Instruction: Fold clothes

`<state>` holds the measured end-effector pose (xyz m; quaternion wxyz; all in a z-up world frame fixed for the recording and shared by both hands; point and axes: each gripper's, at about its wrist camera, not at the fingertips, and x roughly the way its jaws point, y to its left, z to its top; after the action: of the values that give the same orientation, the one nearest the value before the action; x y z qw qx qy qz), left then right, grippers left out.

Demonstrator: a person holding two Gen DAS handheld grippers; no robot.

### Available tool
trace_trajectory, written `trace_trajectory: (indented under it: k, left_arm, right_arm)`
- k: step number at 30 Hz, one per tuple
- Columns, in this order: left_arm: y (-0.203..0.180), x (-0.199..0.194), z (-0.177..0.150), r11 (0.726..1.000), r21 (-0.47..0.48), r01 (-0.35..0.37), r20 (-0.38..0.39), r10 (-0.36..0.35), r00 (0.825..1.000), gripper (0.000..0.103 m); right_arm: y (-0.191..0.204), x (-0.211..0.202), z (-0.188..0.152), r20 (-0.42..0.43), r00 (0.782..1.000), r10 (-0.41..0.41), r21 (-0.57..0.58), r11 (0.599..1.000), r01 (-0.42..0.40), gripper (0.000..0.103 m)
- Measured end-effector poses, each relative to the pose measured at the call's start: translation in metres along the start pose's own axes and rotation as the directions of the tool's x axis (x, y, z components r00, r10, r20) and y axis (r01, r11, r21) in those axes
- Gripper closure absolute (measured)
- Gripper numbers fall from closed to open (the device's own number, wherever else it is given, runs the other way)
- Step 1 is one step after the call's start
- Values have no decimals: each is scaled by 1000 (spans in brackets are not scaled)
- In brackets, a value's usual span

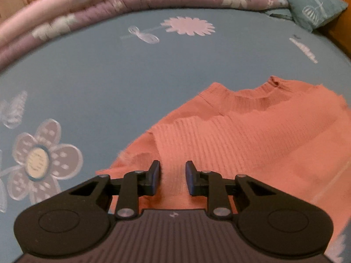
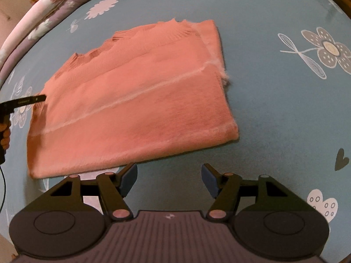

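Bed (image 2: 274,114) covered by pale blue sheet (image 1: 92,76) with flower, butterfly and heart prints. Salmon knit sweater (image 2: 131,100) lies flat on sheet, folded to a rough rectangle, collar at far edge, just ahead of right tool (image 2: 170,176). Rolled pink and mauve floral quilt (image 1: 109,2) along far side, blue pillow (image 1: 316,4) far right of left tool (image 1: 172,177).

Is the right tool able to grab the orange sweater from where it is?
Probably yes. The right tool is open just off the near edge of the sweater, with only bare bedsheet between them and nothing blocking.
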<state>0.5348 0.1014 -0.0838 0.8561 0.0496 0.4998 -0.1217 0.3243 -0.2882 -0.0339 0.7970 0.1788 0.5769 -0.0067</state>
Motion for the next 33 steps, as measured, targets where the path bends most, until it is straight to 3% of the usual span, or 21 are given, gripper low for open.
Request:
trace_trajectory:
  k: [3,6,11,16,21,24,27,28,32,33]
  left_arm:
    - [16,4,1,992,-99,83,-31,-87,996,97]
    - [20,2,1,988,-120,97,-44,-103,994,102]
    - [11,-19,6,998,-60,-11,-18,10,1000,103]
    - [21,2,-9,991,-65,-117,-71,112,991,101]
    - [19,-4,-8,985,-105,-137,-42,133,990,101]
    - [16,-17,-11,985,-103,-135,14,137,990,100]
    - [32,-7,-19,974,-194,-119,-44,113,993,98]
    - [34,-15,-19,971,-213,-106,-17,105,994,92]
    - [27,-54,-19,963,-246,-109,95,136,986,94]
    - [21,-60,-20,967,-239,-86,119,117,986,94]
  right_arm:
    - [0,5,4,2,1000,1,18,1000,-1,33]
    - [4,13,5,-4,1000,5,16,1000,-5,33]
    - [9,18,9,-8,1000,2,8,1000,-2,33]
    - [11,21,17,2,1000,12,29,999,-12,33]
    - [15,15,22,23,1000,14,-13,1000,-14,33]
    - [15,17,22,20,1000,4,-17,1000,-4,33]
    - [16,22,22,1,1000,13,4,1000,-13,33]
    - [18,22,22,-1,1000,16,5,1000,-16,33]
    - [24,21,23,10,1000,23,-30,999,-23,33]
    - [25,23,23,8,1000,23,-30,999,-23,33]
